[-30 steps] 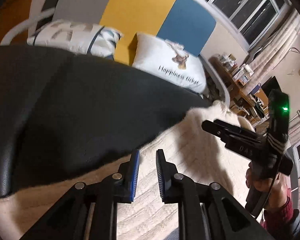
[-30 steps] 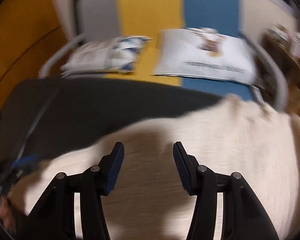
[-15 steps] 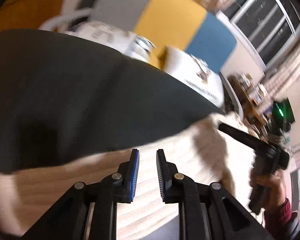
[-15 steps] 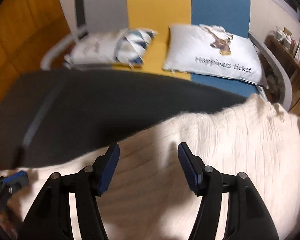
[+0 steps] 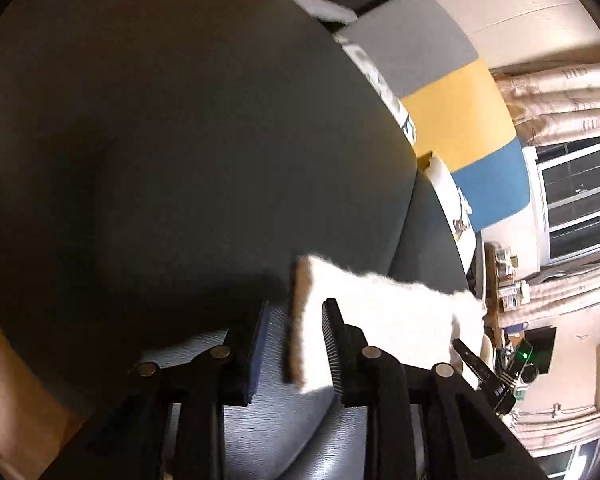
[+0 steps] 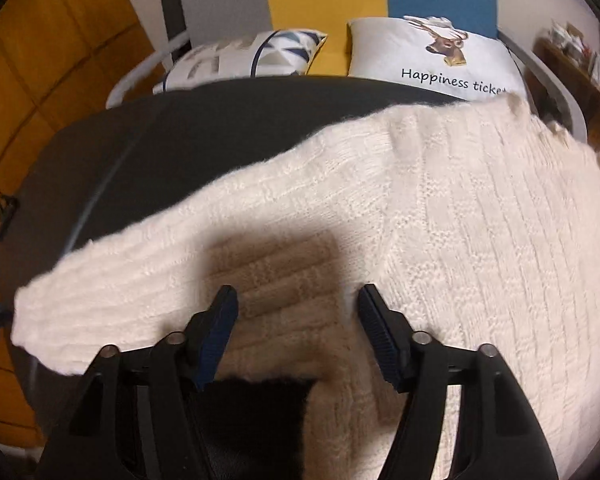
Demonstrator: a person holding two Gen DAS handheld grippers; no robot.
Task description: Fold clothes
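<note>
Two grippers stood apart on the cream knit sweater (image 6: pixel 440 220), spread over the dark cushion (image 6: pixel 204 128). Left gripper (image 5: pixel 292 344) straddled the sleeve cuff (image 5: pixel 300 320), jaws gapped, not yet pinching; right gripper (image 6: pixel 296 320) hovered wide above the sleeve. Closing squarely on the cuff would likely serve best. Beyond, the deer pillow (image 6: pixel 432 56).

Lighting: warm indoor, dim. Left wrist view: table (image 5: pixel 160 140) mostly in deep shadow, sweater (image 5: pixel 380 312) overexposed, edges blurred. Right wrist view: brighter; gripper shadow on sweater (image 6: pixel 460 220) near centre; far pillows soft. Both: strong fisheye curvature, black corner vignette.
</note>
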